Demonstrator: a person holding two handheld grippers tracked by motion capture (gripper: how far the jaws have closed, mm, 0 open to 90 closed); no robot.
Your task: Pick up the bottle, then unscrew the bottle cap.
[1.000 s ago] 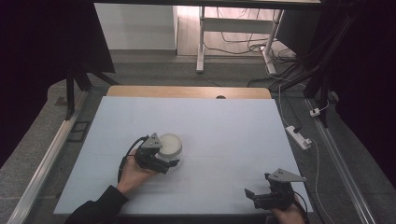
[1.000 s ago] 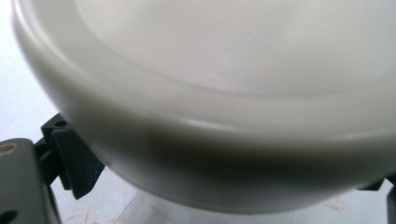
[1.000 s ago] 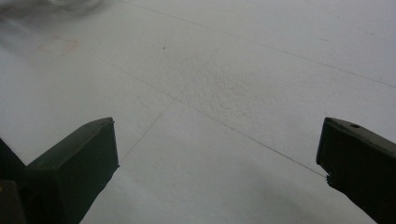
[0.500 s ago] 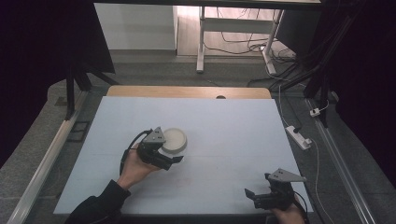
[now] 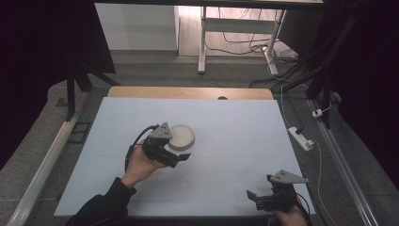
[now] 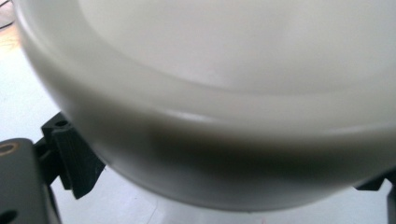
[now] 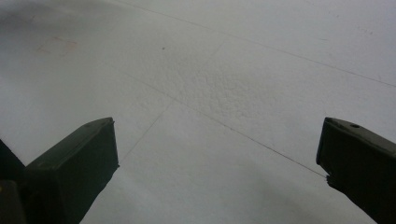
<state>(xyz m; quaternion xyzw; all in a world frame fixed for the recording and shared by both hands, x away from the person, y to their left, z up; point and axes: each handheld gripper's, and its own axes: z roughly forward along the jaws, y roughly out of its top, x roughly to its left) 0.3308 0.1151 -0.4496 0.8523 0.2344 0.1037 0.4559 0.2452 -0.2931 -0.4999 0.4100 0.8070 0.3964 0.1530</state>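
Note:
A white bowl (image 5: 181, 136) hangs just above the middle of the white table (image 5: 235, 117), a little left of centre. My left gripper (image 5: 178, 149) is shut on it from the near left side, held by a person's hand. In the left gripper view the bowl (image 6: 210, 116) looms close and tilted, with a black finger (image 6: 70, 158) at its lower left. My right gripper (image 5: 256, 200) rests near the table's front right edge, open. In the right gripper view there is only bare table surface (image 7: 210, 84) between its jaws (image 7: 219, 140).
A wooden strip (image 5: 188, 92) runs along the table's far edge. A white power strip (image 5: 301, 138) with its cord lies on the floor to the right. Metal rails flank both sides of the table. A desk frame and cables stand beyond.
My left gripper has carried the bowl a little to the right and away from the person. The right gripper has stayed where it was.

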